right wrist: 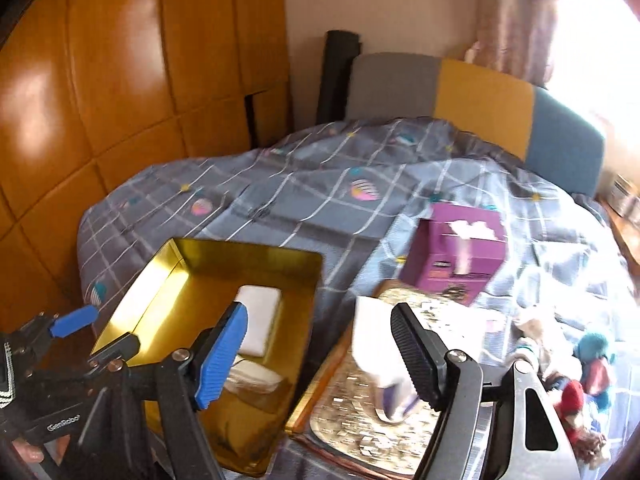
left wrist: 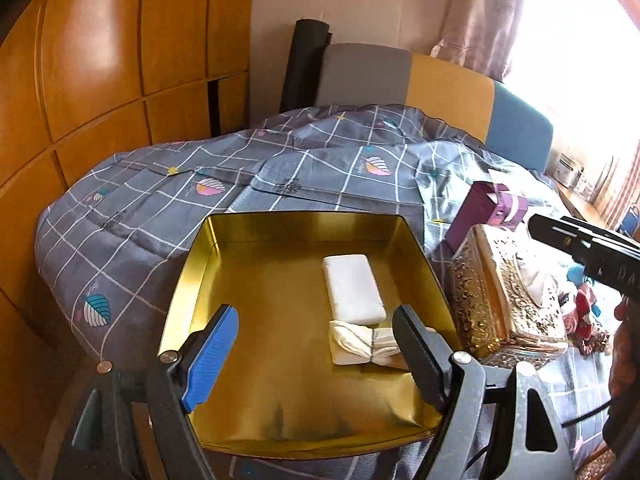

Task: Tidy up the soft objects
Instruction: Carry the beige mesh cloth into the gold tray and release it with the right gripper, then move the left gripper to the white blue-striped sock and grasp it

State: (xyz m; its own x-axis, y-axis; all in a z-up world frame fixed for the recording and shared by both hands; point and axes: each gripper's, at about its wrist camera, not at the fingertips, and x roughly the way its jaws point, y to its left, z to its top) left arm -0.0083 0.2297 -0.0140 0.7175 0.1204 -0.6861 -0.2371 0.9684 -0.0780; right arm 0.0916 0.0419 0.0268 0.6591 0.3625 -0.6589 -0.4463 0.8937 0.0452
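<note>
A gold tin tray (left wrist: 240,232) lies on the bed. In it are a white rectangular pad (left wrist: 354,288) and a cream folded cloth tied in the middle (left wrist: 364,346). My left gripper (left wrist: 316,354) is open and empty above the tray's near half, its right finger beside the cloth. In the right wrist view the tray (right wrist: 168,280) sits at the lower left with the pad (right wrist: 260,312) and cloth (right wrist: 256,376). My right gripper (right wrist: 320,356) is open and empty over the gap between the tray and an ornate gold tissue box (right wrist: 360,424). Small plush toys (right wrist: 584,384) lie at the right.
A grey checked quilt (left wrist: 160,208) covers the bed. A purple tissue box (right wrist: 456,252) stands behind the gold tissue box (left wrist: 504,300). Wooden wardrobe doors (left wrist: 100,80) stand to the left. A grey, yellow and blue headboard (left wrist: 440,84) is at the back.
</note>
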